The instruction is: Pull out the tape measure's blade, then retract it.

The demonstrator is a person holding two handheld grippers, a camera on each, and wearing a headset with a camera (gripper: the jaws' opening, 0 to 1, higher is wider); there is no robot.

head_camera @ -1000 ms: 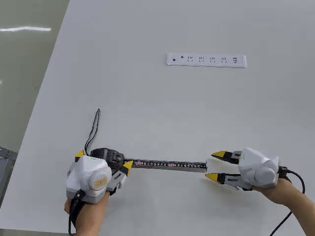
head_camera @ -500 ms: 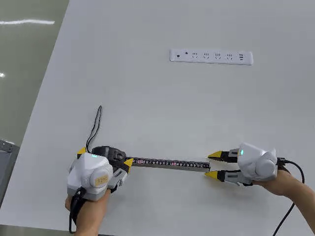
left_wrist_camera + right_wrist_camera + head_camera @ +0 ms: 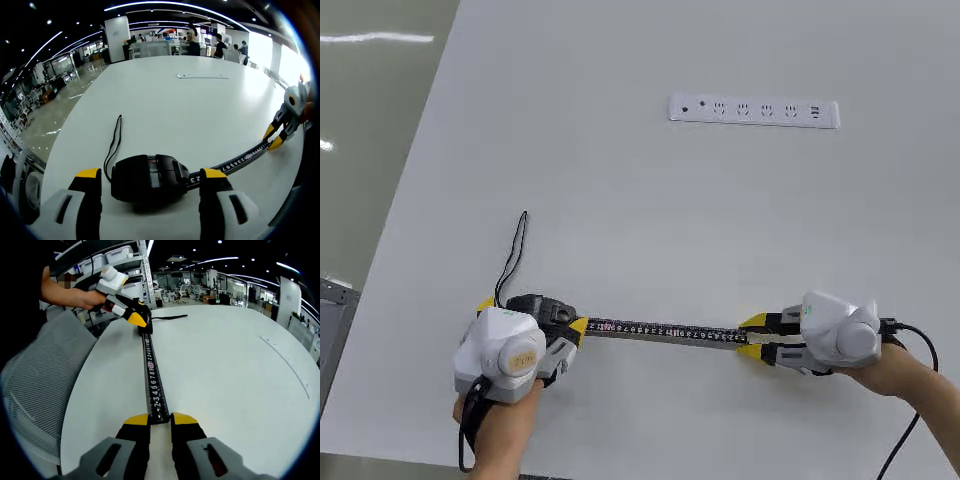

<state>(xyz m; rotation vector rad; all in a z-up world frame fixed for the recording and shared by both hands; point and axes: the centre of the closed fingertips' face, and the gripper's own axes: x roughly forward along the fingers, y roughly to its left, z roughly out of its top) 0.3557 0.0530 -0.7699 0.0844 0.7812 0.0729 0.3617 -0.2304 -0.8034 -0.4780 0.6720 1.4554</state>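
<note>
The jaws of the left gripper [image 3: 532, 316] clamp the tape measure [image 3: 150, 177] on the desk [image 3: 670, 220]. Those of the right gripper [image 3: 160, 419] pinch the tip of its pulled-out blade [image 3: 660, 331]. If that pinch slips, the sprung blade would likely whip back, or kink if dragged sideways.

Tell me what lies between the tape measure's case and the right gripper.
The blade, flat on the table, runs from case to right gripper, which pinches its tip; clearest in the head view.
</note>
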